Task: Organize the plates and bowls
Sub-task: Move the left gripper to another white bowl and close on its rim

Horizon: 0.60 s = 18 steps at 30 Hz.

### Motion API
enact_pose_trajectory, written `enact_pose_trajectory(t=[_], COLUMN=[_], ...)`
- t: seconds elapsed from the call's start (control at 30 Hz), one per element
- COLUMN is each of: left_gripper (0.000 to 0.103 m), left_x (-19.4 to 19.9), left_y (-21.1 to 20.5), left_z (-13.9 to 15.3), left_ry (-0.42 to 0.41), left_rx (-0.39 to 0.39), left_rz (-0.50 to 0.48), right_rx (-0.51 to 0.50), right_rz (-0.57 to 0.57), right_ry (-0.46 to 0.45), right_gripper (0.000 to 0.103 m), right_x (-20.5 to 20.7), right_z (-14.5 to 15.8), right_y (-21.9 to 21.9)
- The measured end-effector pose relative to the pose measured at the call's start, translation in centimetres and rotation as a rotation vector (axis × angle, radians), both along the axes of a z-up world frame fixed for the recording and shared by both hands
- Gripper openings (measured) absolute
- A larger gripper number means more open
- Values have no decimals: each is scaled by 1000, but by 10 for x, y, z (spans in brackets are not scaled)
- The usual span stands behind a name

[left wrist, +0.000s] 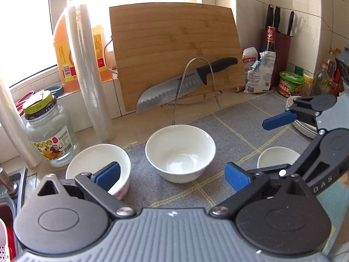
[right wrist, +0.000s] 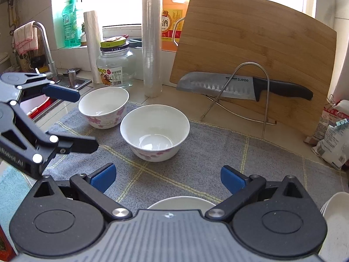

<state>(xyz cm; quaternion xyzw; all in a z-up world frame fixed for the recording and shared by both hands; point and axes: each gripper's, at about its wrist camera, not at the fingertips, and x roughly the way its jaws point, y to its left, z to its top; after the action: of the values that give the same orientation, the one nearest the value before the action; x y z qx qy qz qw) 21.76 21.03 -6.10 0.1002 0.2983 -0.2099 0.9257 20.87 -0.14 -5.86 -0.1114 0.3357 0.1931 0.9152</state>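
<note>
Now we hold both grippers wide apart over the grey mat (right wrist: pixel 196 152), neither gripping anything. Ahead of the left gripper (left wrist: pixel 172 175), between its fingers, sits the middle bowl (left wrist: pixel 180 152); a second bowl (left wrist: pixel 98 166) lies partly behind its left finger (left wrist: pixel 108 175), and a third bowl (left wrist: pixel 277 156) shows beyond its right finger. The right gripper (right wrist: pixel 168 178) hovers over that third bowl (right wrist: pixel 181 202), whose rim peeks out just below its fingers. To stack well, we judge it best to drop one finger inside a rim and one outside, pinch gently, lift straight, and nest it squarely. The knife (right wrist: pixel 240 86) on the wire rack stays well ahead; we keep clear.
</note>
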Motion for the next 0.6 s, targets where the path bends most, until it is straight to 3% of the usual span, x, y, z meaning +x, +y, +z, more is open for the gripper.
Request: enact_pose_trajectory(t=[0.33, 0.6], left_gripper=[101, 99], left_x=[51, 91], left_y=[0, -8], left_z=[-4, -17], left_ry=[11, 83], left_rx=[6, -13], left_rz=[-33, -81], right_rx=[0, -16], right_rz=[8, 13], right_ry=[28, 56], right_gripper=[103, 103], right_x=[19, 37], right_z=[-8, -16], right_y=[11, 26])
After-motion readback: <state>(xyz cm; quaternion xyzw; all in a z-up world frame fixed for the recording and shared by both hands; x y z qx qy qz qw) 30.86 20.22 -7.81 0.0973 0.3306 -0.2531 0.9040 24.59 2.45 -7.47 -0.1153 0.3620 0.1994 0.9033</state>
